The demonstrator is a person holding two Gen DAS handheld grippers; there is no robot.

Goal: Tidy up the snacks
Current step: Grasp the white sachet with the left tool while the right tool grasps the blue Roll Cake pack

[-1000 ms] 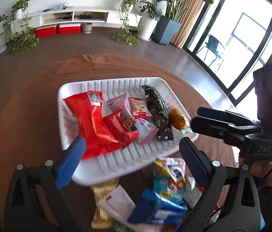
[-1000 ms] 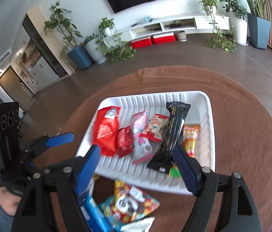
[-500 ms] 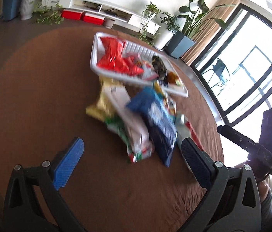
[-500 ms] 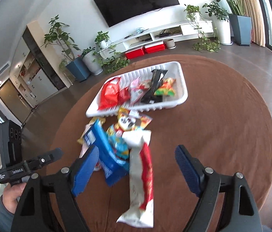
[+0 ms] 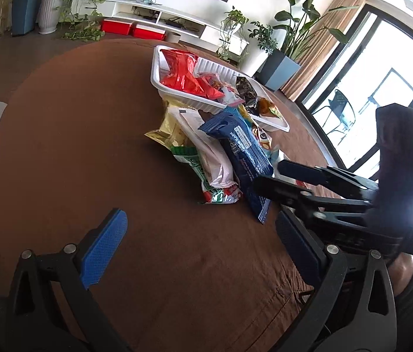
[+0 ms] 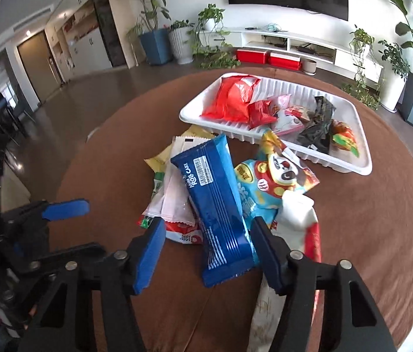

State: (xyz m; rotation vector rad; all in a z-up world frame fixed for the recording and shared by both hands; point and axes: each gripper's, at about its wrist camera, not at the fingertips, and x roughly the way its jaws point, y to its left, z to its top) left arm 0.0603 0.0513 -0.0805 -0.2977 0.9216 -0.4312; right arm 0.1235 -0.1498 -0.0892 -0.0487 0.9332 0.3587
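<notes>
White ribbed tray (image 6: 355,135) at about 1 o'clock on the round brown bench (image 6: 382,234), holding a large red bag (image 6: 229,99), a smaller red packet (image 6: 260,111), a pink-and-white packet (image 6: 287,120), a black wrapper (image 6: 316,129) and an orange-green snack (image 6: 344,139) at its 3 o'clock end. Loose heap just beside the tray's near rim: blue roll cake pack (image 6: 218,202) on top, white wrapper (image 6: 177,187) and yellow packet (image 6: 159,158) at its 9 o'clock, cartoon-face pouch (image 6: 279,176) at its 2 o'clock, white-and-red packet (image 6: 300,226) at its 4 o'clock.

Right claw (image 6: 206,252) half-wide, just been closing, blue pads either side of the roll cake pack's near end, not yet pressing it. Left claw (image 5: 197,252) wide, nothing between, over bare bench at 6 o'clock from the heap.

Only in the right wrist view: cartoon pouch's face, roll cake lettering. Only in the left wrist view: green-striped packet (image 5: 191,161) under the white wrapper, window wall at 3 o'clock.
</notes>
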